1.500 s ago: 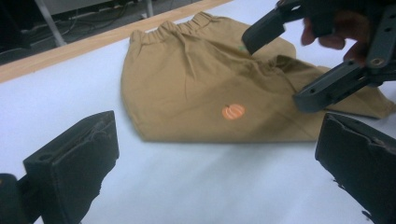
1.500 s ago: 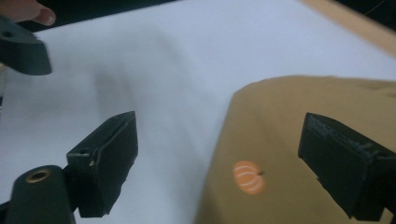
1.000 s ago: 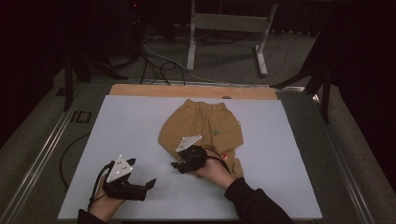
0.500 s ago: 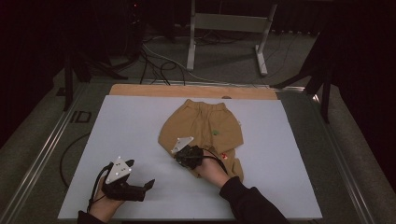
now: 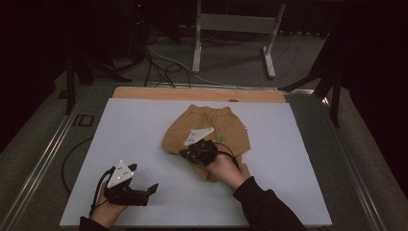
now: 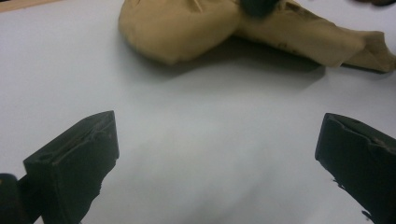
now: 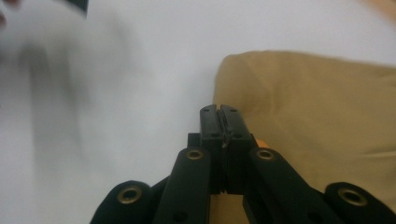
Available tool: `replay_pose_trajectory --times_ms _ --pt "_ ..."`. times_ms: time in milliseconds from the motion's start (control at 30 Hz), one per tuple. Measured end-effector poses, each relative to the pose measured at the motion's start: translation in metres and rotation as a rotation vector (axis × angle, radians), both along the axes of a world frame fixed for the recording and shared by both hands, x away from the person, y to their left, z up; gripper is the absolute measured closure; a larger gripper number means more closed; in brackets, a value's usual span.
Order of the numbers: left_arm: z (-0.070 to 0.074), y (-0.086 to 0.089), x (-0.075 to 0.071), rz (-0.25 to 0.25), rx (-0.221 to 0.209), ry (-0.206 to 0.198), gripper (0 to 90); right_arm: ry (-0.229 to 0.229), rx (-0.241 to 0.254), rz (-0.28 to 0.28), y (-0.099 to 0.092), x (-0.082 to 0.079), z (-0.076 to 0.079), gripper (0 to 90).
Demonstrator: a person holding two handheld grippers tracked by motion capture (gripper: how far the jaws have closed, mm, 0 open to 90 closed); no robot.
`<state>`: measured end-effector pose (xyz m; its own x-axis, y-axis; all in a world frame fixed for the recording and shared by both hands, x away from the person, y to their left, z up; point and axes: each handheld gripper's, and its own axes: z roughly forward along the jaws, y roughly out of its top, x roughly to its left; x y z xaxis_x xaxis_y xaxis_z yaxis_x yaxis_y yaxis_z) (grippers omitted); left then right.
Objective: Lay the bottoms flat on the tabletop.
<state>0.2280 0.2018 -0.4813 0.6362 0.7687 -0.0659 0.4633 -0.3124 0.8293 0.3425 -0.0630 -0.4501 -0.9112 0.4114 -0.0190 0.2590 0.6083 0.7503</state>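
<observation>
Black jaws of the left gripper (image 5: 139,192) stand spread wide over bare white table (image 5: 144,125) at the near left, holding nothing, with the tan shorts (image 6: 187,28) lying well ahead of them. Toward the middle of the table the shorts sit partly bunched, waistband to the far side. The right gripper (image 7: 219,114) has just been closing and its jaws are now pressed together at the shorts' near left edge; a sliver of orange-tan cloth shows at the pads, so it seems to pinch a thin fold, though I cannot be sure. To fold well, lift slowly, keep the pinch firm, and carry the edge across without dragging the whole garment; the left gripper could pin the cloth.
</observation>
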Motion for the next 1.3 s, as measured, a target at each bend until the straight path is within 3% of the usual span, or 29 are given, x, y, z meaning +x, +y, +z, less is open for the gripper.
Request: replay_pose_trajectory --times_ms 200,400,633,833,867,967,1033,1100,1167,1233,1300 --pt "0.000 -0.001 0.000 -0.010 -0.003 -0.003 0.7 -0.045 0.070 -0.088 -0.033 0.016 0.030 89.8" --pt "0.000 -0.001 0.000 -0.016 -0.008 -0.003 0.7 -0.058 0.128 -0.197 -0.077 0.030 0.041 89.8" --pt "0.001 -0.002 0.000 -0.023 -0.013 -0.003 0.7 -0.022 0.156 -0.355 -0.134 0.043 0.033 89.6" --pt "0.001 -0.004 0.002 -0.028 -0.018 -0.002 0.7 0.040 0.148 -0.477 -0.169 0.056 0.008 88.3" --pt "0.002 -0.005 0.002 -0.028 -0.023 -0.003 0.7 0.051 0.145 -0.489 -0.172 0.057 0.003 86.0" --pt "0.003 -0.006 0.003 -0.037 -0.020 -0.006 0.7 0.065 0.145 -0.494 -0.178 0.058 -0.008 61.8" --pt "0.004 -0.007 0.004 -0.040 -0.020 -0.009 0.7 0.046 0.136 -0.497 -0.179 0.056 -0.009 47.0" --pt "0.004 -0.008 0.005 -0.045 -0.022 -0.012 0.7 0.033 0.156 -0.492 -0.179 0.052 -0.009 42.4" --pt "0.004 -0.010 0.005 -0.051 -0.022 -0.011 0.7 0.014 0.169 -0.477 -0.179 0.048 -0.007 32.5" --pt "0.005 -0.011 0.005 -0.052 -0.019 -0.012 0.7 0.027 0.205 -0.454 -0.180 0.044 -0.004 22.3" --pt "0.007 -0.013 0.007 -0.060 -0.021 -0.015 0.7 0.019 0.219 -0.445 -0.181 0.040 -0.002 18.4"
